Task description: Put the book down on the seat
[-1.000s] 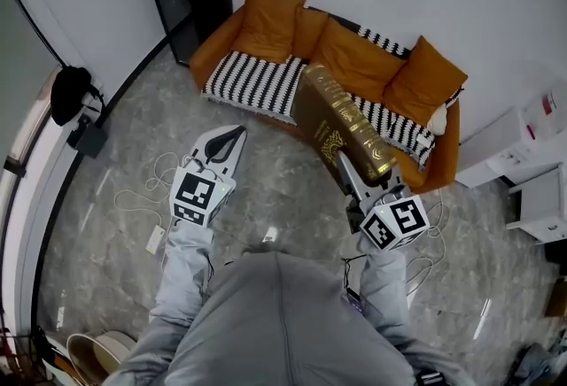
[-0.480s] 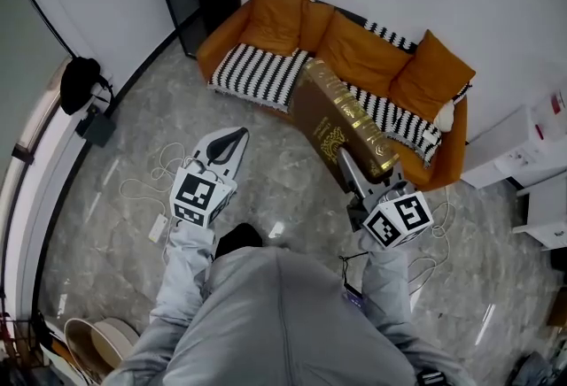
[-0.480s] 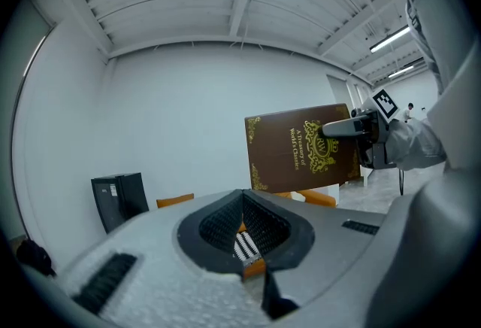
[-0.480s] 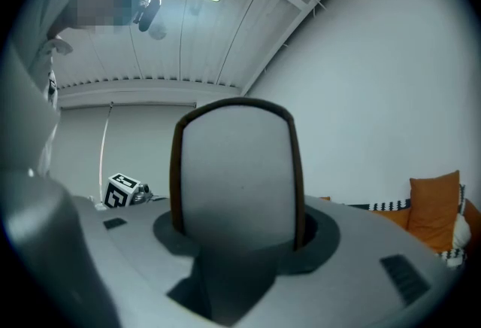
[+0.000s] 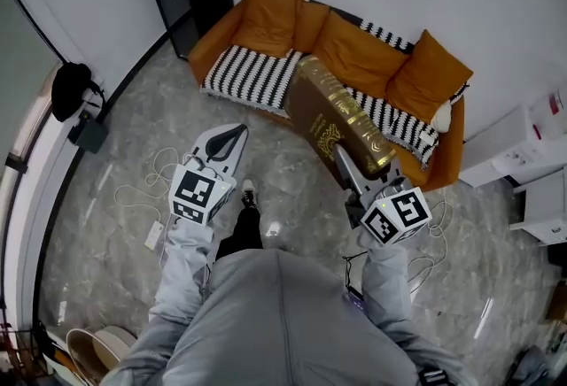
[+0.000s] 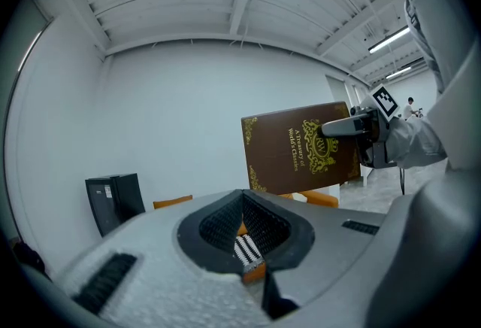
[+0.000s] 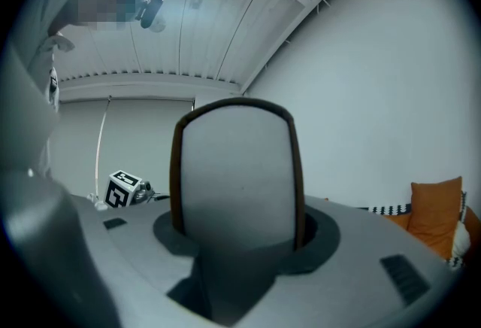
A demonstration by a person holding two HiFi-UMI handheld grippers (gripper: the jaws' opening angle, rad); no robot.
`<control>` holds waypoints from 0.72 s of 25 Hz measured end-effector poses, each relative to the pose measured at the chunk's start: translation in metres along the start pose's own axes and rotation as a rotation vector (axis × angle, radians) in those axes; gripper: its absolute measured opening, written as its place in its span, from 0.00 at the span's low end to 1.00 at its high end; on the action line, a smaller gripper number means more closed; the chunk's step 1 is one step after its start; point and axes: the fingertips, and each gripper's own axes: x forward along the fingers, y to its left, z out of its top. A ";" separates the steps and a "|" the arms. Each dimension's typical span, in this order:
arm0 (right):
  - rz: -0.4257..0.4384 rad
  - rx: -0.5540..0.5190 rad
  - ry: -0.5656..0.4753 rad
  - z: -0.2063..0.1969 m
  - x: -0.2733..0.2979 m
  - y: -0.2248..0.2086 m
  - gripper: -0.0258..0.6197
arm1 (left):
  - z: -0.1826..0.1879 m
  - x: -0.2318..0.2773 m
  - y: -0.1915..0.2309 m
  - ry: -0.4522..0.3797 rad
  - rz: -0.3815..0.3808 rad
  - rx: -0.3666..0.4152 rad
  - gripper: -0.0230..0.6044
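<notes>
Head view is showing the right gripper (image 5: 347, 165) clamping the lower end of the book (image 5: 330, 110), with its jaws standing wide around the thick volume. The book is hanging tilted in the air at 1 o'clock from the person. It is above the floor in front of the sofa (image 5: 217, 34) and is not touching the striped seat (image 5: 252, 79). As I judge, the putting down is not yet done: carrying over the seat, lowering and releasing are remaining. The left gripper (image 5: 236, 135), at 11 o'clock, is carrying nothing.

Left gripper view is adding what the head view is not giving: the left jaws are meeting at their tips with nothing between them, and the book's gold-printed cover is facing this camera at 1 o'clock.

Right gripper view is showing only the grey page edge filling the gap between the jaws. An orange cushion (image 7: 437, 214) is peeping in at 4 o'clock.
</notes>
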 end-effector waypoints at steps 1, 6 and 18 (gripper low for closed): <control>-0.002 0.000 -0.001 0.001 0.007 -0.003 0.41 | -0.001 0.006 0.007 -0.004 -0.002 -0.002 0.08; -0.033 0.019 -0.021 0.006 0.050 -0.037 0.41 | -0.002 0.049 0.051 -0.018 -0.009 0.004 0.08; -0.039 -0.009 0.019 0.007 0.161 -0.081 0.41 | 0.000 0.124 0.146 -0.007 -0.013 0.017 0.08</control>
